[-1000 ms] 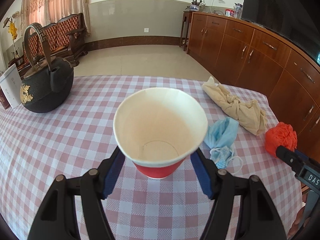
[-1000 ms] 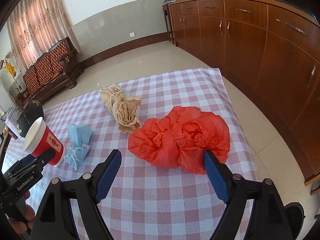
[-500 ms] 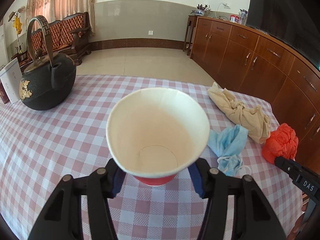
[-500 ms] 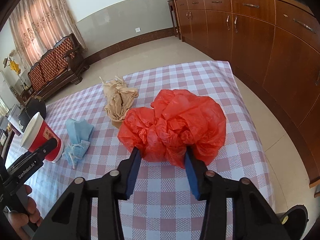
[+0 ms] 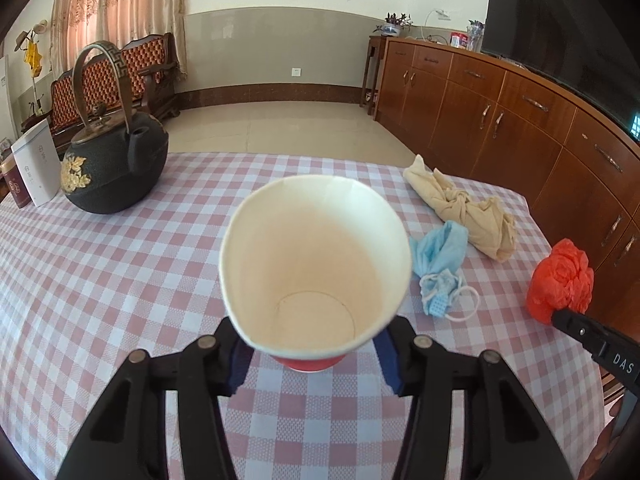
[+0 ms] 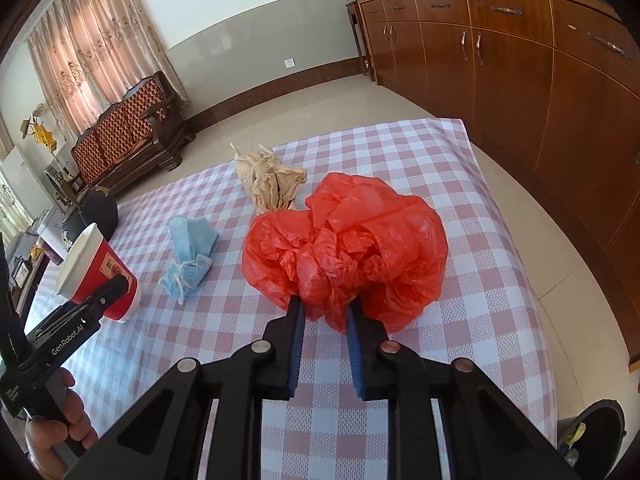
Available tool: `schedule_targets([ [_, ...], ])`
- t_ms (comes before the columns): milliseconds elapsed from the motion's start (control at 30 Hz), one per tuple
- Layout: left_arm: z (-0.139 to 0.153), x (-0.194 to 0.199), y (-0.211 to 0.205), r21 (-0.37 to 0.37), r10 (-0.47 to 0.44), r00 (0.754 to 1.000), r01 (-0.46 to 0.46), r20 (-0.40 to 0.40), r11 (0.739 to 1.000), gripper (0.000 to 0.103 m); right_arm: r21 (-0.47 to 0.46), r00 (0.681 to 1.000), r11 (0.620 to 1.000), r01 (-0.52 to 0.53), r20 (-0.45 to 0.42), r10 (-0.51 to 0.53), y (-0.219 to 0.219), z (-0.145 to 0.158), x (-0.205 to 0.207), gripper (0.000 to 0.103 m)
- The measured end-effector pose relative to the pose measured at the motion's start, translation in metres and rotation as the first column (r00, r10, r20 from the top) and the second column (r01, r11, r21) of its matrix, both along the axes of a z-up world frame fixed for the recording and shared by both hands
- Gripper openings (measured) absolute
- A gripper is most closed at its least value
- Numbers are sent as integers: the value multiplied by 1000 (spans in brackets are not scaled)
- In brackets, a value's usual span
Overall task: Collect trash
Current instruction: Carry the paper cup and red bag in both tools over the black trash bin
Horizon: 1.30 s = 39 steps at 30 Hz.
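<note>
Our left gripper [image 5: 312,356] was closing its fingers on the cup [image 5: 316,264]; our right gripper [image 6: 326,312] was tightening on the bag [image 6: 352,248], centre frame.

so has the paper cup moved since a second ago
Yes. In the right wrist view the paper cup, gripped by the left gripper, now tilts with its base lifting off the tablecloth, though at much the same spot beside the blue mask.

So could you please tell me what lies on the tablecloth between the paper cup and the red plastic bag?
A crumpled blue face mask lies between the paper cup and red plastic bag; both wrist views show it.
</note>
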<state>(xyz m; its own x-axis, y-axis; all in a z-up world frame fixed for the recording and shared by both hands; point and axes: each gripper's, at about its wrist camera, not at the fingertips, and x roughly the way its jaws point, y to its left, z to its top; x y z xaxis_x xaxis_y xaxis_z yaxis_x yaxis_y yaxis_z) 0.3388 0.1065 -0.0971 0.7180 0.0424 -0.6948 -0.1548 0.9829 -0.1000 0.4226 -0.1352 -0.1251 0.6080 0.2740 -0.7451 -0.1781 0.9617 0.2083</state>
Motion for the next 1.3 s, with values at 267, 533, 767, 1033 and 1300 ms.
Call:
schedule_targets([
  [267,17,-37,-7,-12,-19,1000,19,3,1000,54,19,1000,999,-27,5,27,-5,12,-50,21],
  [533,33,-78,-27,-9,-55,998,55,11,998,54,39,999,999,-35,-2,35,-15,23,-101,21],
  [767,50,-113,-49,-11,-93,995,93,29,996,54,46,999,998,-36,16,35,-29,40,-144,21],
  [1033,60,-144,-80,-16,-152,987,153,43,988,54,50,999,999,-20,43,18,-51,59,-188,21],
  [1300,62,-168,-114,-24,-220,975,221,44,975,54,48,998,999,17,58,-20,-80,67,-225,21],
])
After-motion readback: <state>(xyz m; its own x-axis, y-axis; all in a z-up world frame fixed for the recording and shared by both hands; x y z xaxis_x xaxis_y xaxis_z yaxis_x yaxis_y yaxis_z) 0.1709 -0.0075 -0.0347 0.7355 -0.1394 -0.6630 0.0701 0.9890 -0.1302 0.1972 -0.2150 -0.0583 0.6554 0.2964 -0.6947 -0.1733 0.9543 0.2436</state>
